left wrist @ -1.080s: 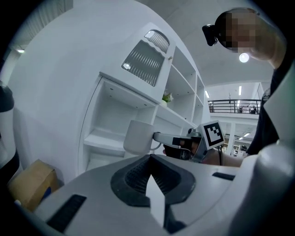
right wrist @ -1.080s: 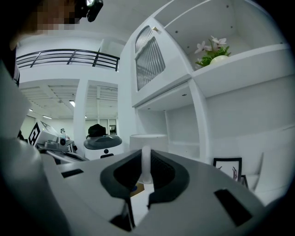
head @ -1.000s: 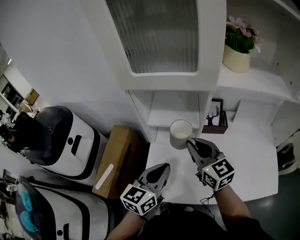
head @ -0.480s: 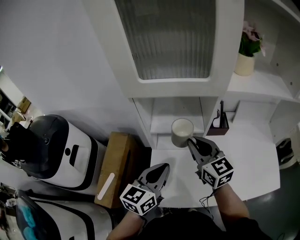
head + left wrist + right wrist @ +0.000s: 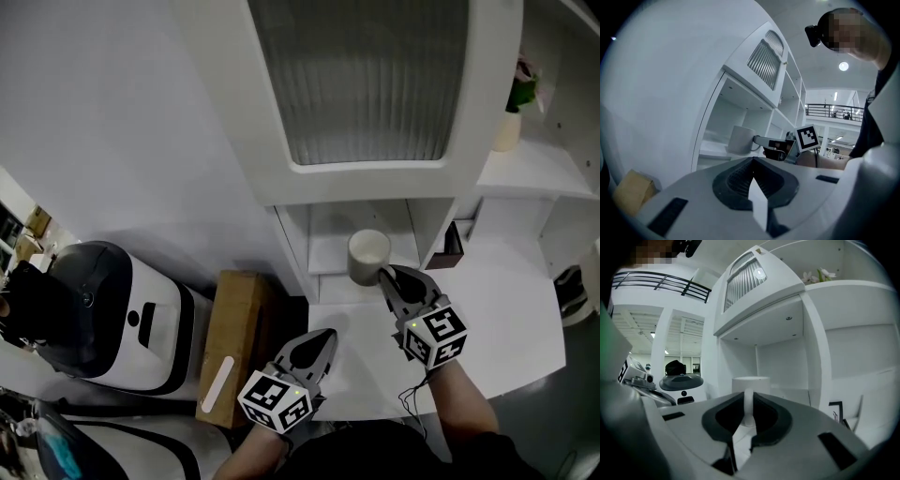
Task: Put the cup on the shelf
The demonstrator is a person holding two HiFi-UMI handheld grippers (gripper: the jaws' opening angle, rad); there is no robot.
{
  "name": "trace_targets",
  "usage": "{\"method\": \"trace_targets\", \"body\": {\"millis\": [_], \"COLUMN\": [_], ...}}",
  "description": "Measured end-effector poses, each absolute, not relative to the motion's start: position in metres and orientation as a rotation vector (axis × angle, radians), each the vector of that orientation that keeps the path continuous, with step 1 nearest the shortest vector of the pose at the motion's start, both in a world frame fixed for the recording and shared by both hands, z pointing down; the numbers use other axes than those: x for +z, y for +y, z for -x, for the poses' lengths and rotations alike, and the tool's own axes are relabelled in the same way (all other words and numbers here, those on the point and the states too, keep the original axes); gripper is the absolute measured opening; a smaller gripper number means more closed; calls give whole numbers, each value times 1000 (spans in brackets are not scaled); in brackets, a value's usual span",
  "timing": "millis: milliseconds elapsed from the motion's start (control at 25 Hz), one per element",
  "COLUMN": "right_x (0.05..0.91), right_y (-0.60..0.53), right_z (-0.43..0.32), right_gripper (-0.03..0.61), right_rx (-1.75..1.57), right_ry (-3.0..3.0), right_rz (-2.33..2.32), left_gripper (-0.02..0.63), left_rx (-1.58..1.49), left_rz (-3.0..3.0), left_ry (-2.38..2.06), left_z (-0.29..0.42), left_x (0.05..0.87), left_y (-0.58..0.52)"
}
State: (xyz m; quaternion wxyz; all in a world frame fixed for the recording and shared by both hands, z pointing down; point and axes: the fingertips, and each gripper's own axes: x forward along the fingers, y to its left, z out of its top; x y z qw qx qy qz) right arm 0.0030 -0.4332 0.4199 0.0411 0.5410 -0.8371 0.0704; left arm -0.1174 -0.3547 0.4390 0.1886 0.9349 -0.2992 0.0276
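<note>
One cup (image 5: 367,253), white and upright, hangs off the tip of my right gripper (image 5: 386,277). It is at the mouth of the low shelf (image 5: 326,255) bay, under the ribbed cabinet door (image 5: 375,84). In the right gripper view the handle (image 5: 747,405) stands vertical between the two jaws, and the cup's body rises just beyond their tips. Those jaws are nearly together, pinched onto the handle from both sides, with only its thickness keeping them apart.

From the left gripper view I see the cup's base low over the shelf board, but I cannot tell whether it touches the board. In the head view the cup overlaps the board's front edge, with the white counter (image 5: 506,309) below and to the right.

My left gripper (image 5: 317,343) is lower and to the left, over the counter's near edge and well apart from the cup. Its jaws are closed tip to tip with nothing between them, and it points toward the shelf bay. A brown box (image 5: 230,337) lies just left of the counter, near the left gripper.
</note>
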Motion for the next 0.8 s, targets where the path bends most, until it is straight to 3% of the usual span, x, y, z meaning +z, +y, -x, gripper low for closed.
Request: {"method": "trace_targets", "body": {"millis": [800], "right_x": [427], "right_y": [-491], "right_z": [1], "right_gripper": [31], "right_rx": [211], "right_ry": [-2496], "right_rz": [-1753], "left_gripper": [5], "left_rx": [77], "left_rz": [-2606], "left_ry": [-798], "left_z": [138], "left_x": [452], "left_y": [-398]}}
